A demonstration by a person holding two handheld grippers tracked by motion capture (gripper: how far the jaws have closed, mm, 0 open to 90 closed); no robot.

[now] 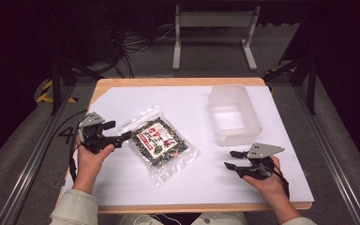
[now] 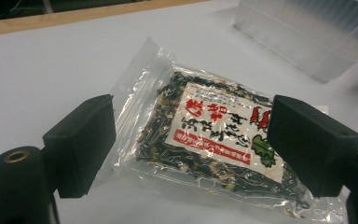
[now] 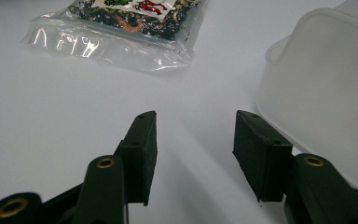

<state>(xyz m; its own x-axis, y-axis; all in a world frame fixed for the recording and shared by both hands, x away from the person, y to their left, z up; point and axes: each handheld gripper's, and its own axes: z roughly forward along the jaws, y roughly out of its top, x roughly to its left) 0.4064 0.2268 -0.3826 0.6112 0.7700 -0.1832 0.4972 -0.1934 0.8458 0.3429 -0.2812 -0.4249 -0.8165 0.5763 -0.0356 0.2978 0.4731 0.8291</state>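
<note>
A wooden desk (image 1: 178,82) carries a white sheet (image 1: 206,183) that covers nearly all of its top, leaving a wood strip along the far edge and a cut-off far-left corner. Near the far-right corner stands a translucent plastic bin (image 1: 235,114), open side up, its long sides running toward the near edge; a strip of bare sheet lies between it and the right edge. A clear bag of dark dried food with a white and red label (image 1: 158,141) lies flat and turned at an angle around the middle of the sheet, left of the bin and well apart from it. Wide bare sheet stretches between the bag and the near edge.

The left gripper (image 1: 127,135) is held low by the left edge, jaws spread wide, their tips just at the bag's left border; in the left gripper view (image 2: 191,140) the bag lies between and beyond them. The right gripper (image 1: 230,159), near the bin's near end, has its jaws apart over bare sheet.
</note>
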